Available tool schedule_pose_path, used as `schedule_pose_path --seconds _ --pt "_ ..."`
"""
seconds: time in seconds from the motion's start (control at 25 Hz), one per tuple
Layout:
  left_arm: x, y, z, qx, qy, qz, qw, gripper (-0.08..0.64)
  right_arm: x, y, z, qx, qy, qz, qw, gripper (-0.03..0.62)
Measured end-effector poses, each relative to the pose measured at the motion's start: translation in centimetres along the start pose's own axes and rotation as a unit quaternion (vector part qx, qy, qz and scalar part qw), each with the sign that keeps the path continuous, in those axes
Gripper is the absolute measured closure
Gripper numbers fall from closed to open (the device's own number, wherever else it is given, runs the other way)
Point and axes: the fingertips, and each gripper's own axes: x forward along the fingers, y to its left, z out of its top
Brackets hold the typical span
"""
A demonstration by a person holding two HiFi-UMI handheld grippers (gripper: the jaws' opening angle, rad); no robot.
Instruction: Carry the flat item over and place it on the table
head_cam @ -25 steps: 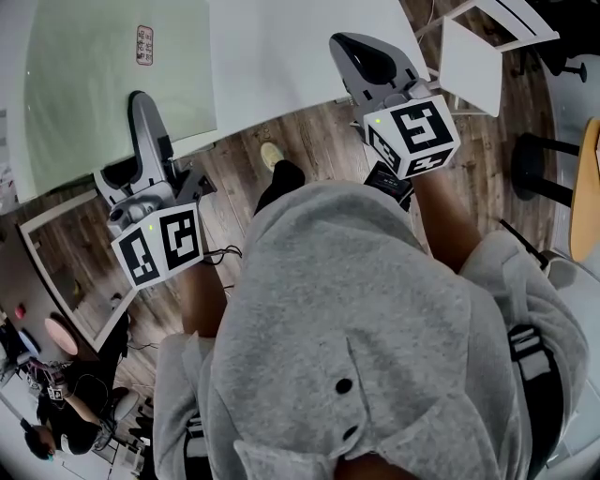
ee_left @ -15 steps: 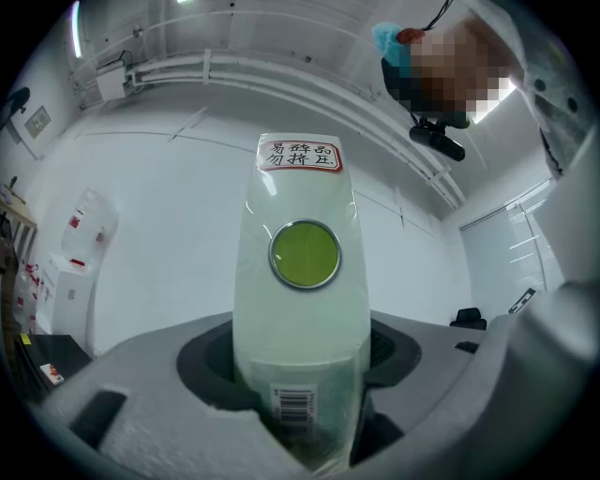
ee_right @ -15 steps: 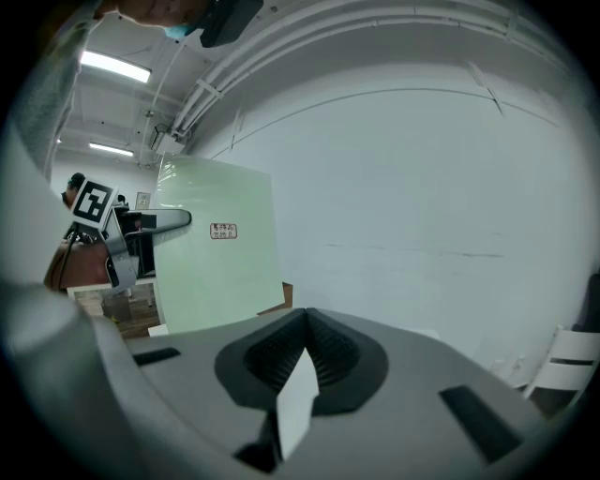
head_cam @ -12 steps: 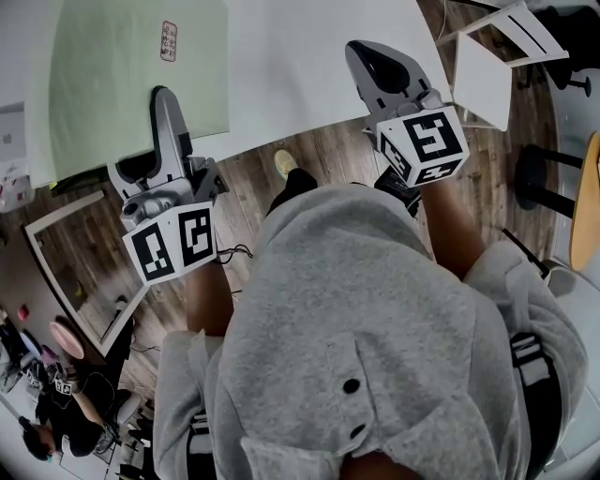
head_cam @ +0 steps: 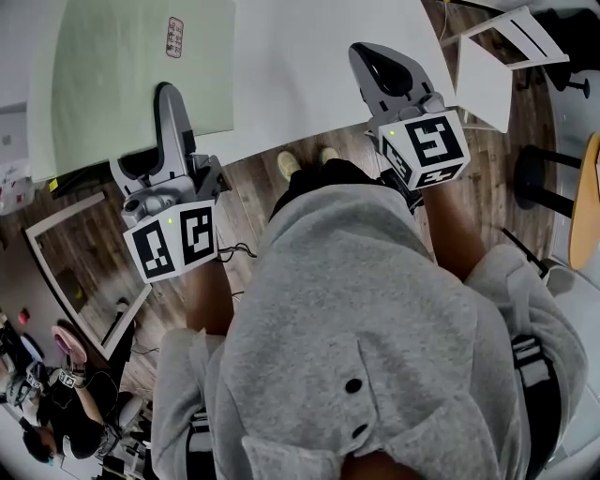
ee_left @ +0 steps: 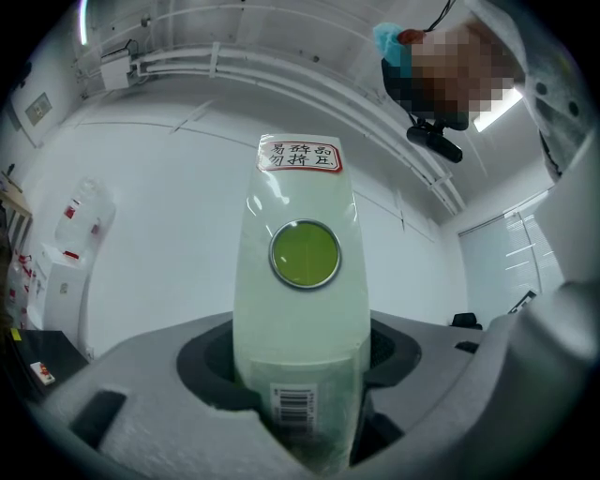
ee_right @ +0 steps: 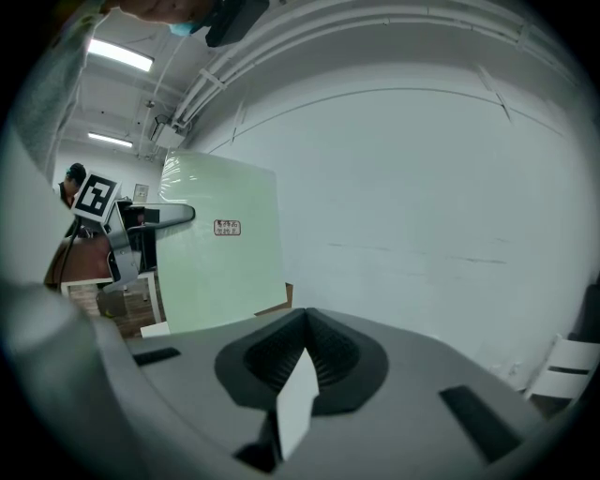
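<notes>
The flat item is a pale green translucent sheet (head_cam: 122, 84) with a small red-bordered sticker (head_cam: 174, 24). It lies over the left part of the white table (head_cam: 300, 56). My left gripper (head_cam: 169, 98) is shut on the sheet's near edge, just past the table's edge. In the left gripper view the sheet (ee_left: 300, 309) rises straight out of the shut jaws, with a barcode label at the grip. My right gripper (head_cam: 377, 64) reaches over the table's front edge, apart from the sheet. Its jaws (ee_right: 302, 352) are shut on a thin white piece (ee_right: 295, 412) seen edge-on. The right gripper view shows the green sheet (ee_right: 216, 262) to the left.
Wooden floor lies below the table's front edge, where the person's feet (head_cam: 305, 161) stand. A white chair (head_cam: 487, 56) and a dark stool (head_cam: 539, 159) are at the right. A white frame (head_cam: 56, 272) lies on the floor at left, with people (head_cam: 47, 412) beyond it.
Both grippers and the green sheet have moved a little farther over the table. The person's second foot has come up beside the first at the table's edge.
</notes>
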Motion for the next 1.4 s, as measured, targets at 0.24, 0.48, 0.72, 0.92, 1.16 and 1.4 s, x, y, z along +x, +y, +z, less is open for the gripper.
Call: schedule_pose_path --seconds 0.24,0.48,0.72,0.92,1.16,1.4 --pt "0.0 0.1 0.0 -0.003 -0.002 -0.003 1.0 0.279 0.0 0.0 0.1 -0.001 -0.006 -0.005 1.0 0.565" --pt "1.3 -0.4 0.0 0.006 0.003 -0.004 1.0 0.279 0.8 -1.3 0.3 0.004 -0.01 -0.005 1.0 0.565" --pt "4.7 -2.2 -0.4 0.018 0.002 -0.003 0.9998 0.279 1.6 -5.3 0.6 0.009 -0.017 -0.009 1.0 0.565" --pt "6.0 -2.4 -0.5 0.025 0.001 0.004 0.9997 0.279 2.6 -6.7 0.9 0.013 -0.026 -0.008 1.0 0.565" --pt "8.8 -3.0 -1.2 0.032 0.002 0.012 0.9994 0.279 4.4 -9.3 1.0 0.015 -0.035 -0.004 0.999 0.565" --pt "11.4 -3.1 -1.7 0.038 0.001 0.015 0.9992 0.279 5.9 -11.5 0.8 0.019 -0.037 -0.006 0.999 0.565"
